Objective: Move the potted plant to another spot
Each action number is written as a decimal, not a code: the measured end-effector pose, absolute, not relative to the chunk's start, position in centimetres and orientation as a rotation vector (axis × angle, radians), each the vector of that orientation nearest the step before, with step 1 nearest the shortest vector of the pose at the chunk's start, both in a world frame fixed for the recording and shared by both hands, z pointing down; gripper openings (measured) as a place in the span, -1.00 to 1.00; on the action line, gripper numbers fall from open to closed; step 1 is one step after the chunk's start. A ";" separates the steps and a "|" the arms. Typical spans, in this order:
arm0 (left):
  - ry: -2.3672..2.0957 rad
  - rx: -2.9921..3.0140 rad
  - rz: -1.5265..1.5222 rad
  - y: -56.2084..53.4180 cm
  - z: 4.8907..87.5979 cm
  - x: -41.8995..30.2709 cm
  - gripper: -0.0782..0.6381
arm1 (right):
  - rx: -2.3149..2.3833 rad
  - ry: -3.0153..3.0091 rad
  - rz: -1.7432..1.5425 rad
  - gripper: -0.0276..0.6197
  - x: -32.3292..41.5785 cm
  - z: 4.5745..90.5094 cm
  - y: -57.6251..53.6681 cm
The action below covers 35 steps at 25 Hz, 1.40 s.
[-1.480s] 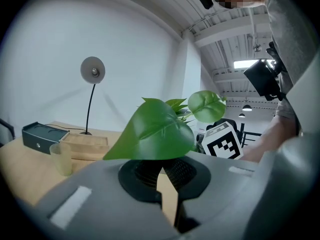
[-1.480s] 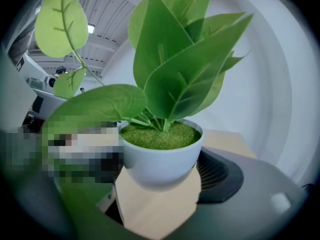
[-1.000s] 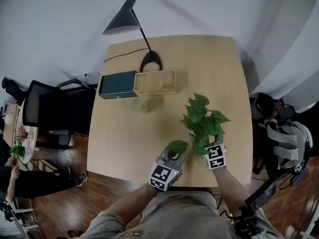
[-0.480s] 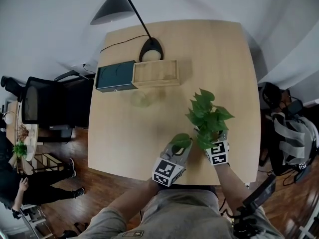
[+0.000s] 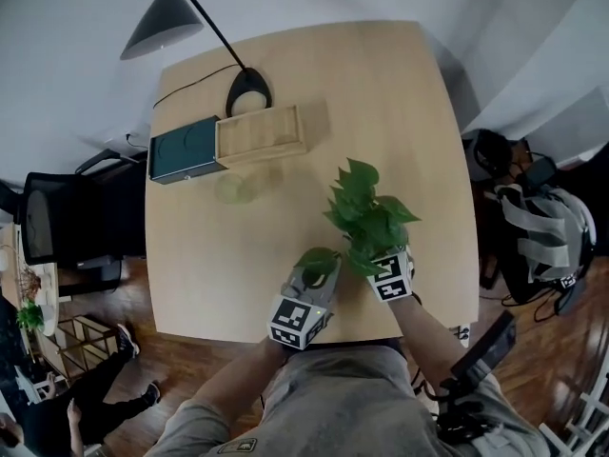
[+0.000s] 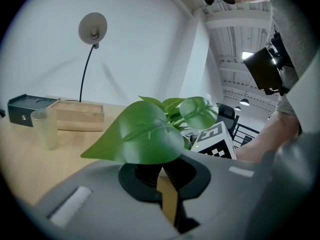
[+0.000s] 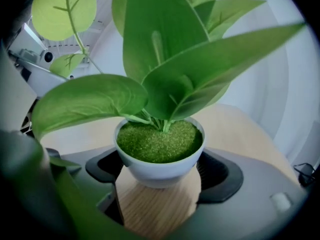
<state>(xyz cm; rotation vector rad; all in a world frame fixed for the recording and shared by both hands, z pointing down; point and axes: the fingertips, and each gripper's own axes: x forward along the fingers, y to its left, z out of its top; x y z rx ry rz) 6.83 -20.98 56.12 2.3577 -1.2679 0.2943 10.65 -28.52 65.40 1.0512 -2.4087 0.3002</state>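
The potted plant [image 7: 159, 154], broad green leaves in a small white pot topped with green moss, sits between the wide-set jaws of my right gripper [image 7: 160, 178], whose pads press on the pot's sides just above the table. In the head view the plant [image 5: 364, 215] stands near the table's front right, its leaves hiding the pot and the tips of the right gripper [image 5: 374, 252]. My left gripper [image 5: 314, 274] is close to the plant's left; its jaws are shut with nothing in them, and one leaf [image 6: 137, 134] hangs over the left gripper [image 6: 162, 178].
On the wooden table [image 5: 419, 122], at the back left, are a black lamp [image 5: 249, 93], a dark green box [image 5: 184, 149] and a wooden tray [image 5: 259, 134], with a clear glass [image 5: 233, 187] in front. An office chair [image 5: 67, 227] stands left, a backpack [image 5: 542, 231] right.
Both grippers and the plant have come down a little towards the table near its front edge. The right gripper's hold on the pot is the same.
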 end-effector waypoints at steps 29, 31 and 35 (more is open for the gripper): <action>-1.376 2.310 0.249 -16.8 56.5 7.6 -0.80 | 0.895 -2.376 0.287 0.51 14.0 66.1 -22.7; -1.383 2.308 0.238 -15.9 56.6 8.0 -0.80 | 0.892 -2.395 0.290 0.51 14.8 65.2 -21.4; -1.379 2.312 0.223 -13.9 56.4 8.9 -0.80 | 0.872 -2.422 0.262 0.51 15.8 63.1 -18.5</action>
